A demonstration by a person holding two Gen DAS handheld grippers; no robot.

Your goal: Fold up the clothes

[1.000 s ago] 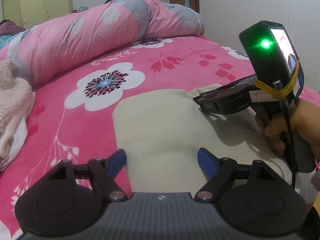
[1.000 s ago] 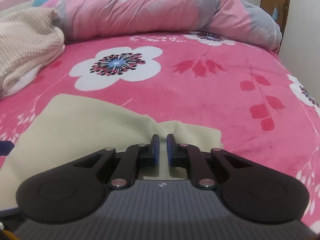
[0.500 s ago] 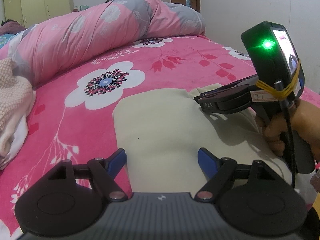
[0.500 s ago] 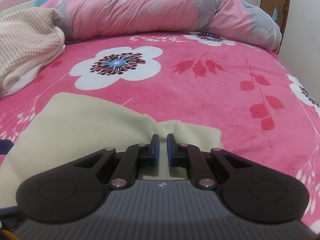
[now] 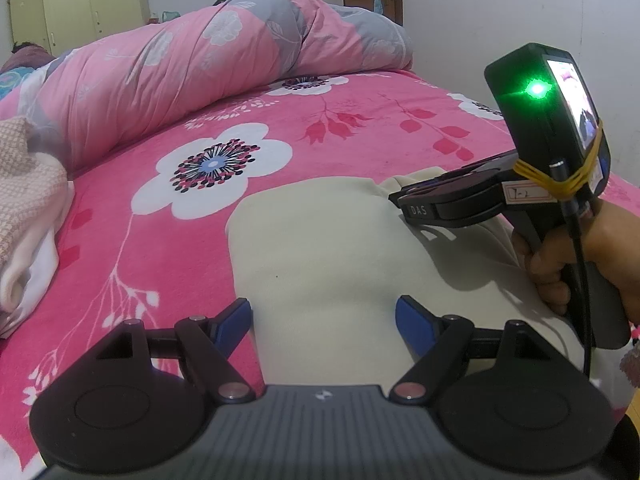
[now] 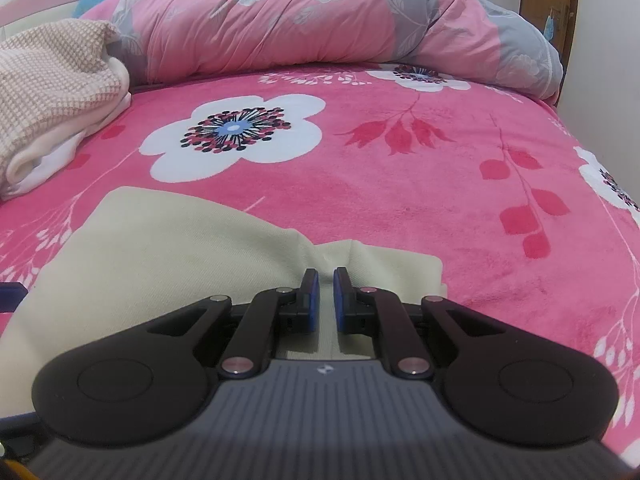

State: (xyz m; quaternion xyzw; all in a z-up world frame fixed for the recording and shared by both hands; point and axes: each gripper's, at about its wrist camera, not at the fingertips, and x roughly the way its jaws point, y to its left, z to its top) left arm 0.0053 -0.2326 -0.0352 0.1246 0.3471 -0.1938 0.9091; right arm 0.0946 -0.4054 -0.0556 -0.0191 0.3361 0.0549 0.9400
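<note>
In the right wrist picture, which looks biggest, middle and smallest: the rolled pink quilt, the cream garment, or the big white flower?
1. Rolled pink quilt, though it lies farthest away.
2. Cream garment, partly hidden and nearest the camera, so its rank against the quilt is unsure.
3. Big white flower, clearly smallest.

change: none seen | cream garment [image 5: 328, 248]: lay as before | left gripper [image 5: 323, 314], right gripper [image 6: 323, 294]: neither shifted nor altered their jaws
</note>
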